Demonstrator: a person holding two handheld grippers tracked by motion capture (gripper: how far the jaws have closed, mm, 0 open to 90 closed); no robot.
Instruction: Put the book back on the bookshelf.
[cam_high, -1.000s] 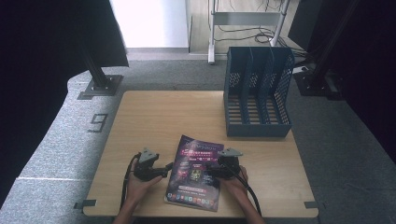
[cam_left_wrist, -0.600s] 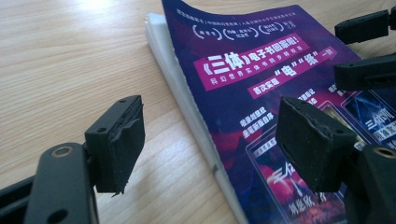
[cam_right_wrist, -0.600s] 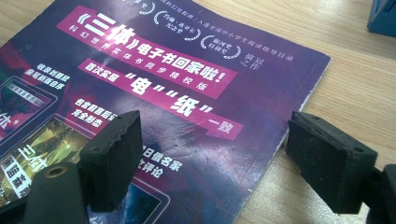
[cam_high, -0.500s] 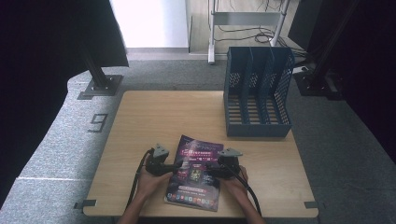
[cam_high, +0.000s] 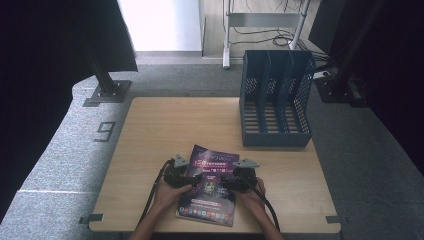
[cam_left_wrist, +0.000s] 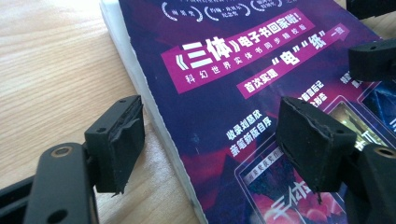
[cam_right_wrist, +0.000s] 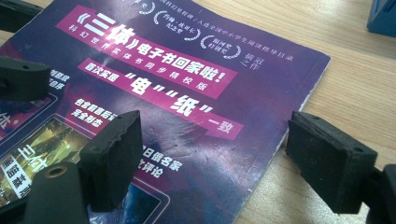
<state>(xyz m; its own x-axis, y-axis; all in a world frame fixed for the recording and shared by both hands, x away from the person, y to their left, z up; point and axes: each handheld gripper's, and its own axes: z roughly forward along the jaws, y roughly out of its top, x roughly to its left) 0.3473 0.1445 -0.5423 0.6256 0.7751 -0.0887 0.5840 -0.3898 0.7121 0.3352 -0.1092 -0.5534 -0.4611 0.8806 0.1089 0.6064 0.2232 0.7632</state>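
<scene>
A purple magazine (cam_high: 209, 194) with white and pink Chinese print lies flat on the wooden table (cam_high: 165, 125) near its front edge. My left gripper (cam_high: 194, 179) is at the magazine's left edge, held by a hand. In the left gripper view it (cam_left_wrist: 215, 140) is open, one jaw over bare wood and the other over the cover (cam_left_wrist: 224, 70). My right gripper (cam_high: 226, 184) is at the magazine's right side. In the right gripper view it (cam_right_wrist: 219, 158) is open and straddles the right edge of the magazine (cam_right_wrist: 163, 70). Neither holds anything.
A blue mesh file holder (cam_high: 275, 100) with three slots stands upright at the table's back right; its corner (cam_right_wrist: 383, 18) shows in the right gripper view. Grey carpet surrounds the table, with black stands and drapes at both sides.
My left gripper has slid right, from beside the magazine to over its left edge. The right gripper and the magazine have stayed put.
</scene>
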